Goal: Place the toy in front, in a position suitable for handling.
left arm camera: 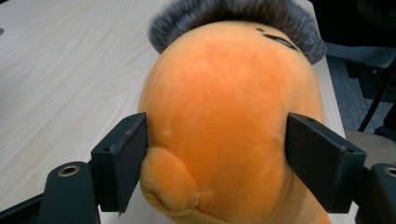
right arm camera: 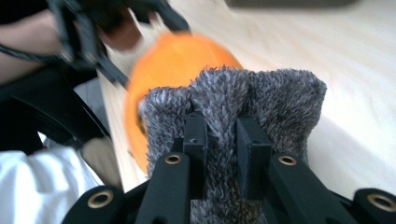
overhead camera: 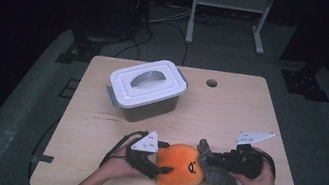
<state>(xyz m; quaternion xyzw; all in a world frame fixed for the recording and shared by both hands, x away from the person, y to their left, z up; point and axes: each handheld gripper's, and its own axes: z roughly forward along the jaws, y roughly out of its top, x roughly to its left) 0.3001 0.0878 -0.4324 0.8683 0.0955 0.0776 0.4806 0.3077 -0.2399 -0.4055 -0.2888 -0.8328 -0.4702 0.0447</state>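
An orange plush toy [overhead camera: 181,166] with a small black face mark lies near the table's front edge. My left gripper [overhead camera: 161,169] has come in from the left, and in the left gripper view [left arm camera: 217,126] both pads press on the plush [left arm camera: 224,93], one on each flank. A grey fuzzy cloth piece [overhead camera: 219,176] lies against the plush's right side. My right gripper [overhead camera: 208,156] is shut on a fold of this grey cloth [right arm camera: 285,98], which is pinched between its jaws [right arm camera: 220,122]. The orange plush [right arm camera: 173,60] shows blurred behind the cloth.
A dark box with a white handled lid [overhead camera: 147,87] stands at the table's back left. A round hole [overhead camera: 211,83] sits in the tabletop [overhead camera: 230,113] near the far edge. A white frame [overhead camera: 229,12] and cables lie on the floor beyond.
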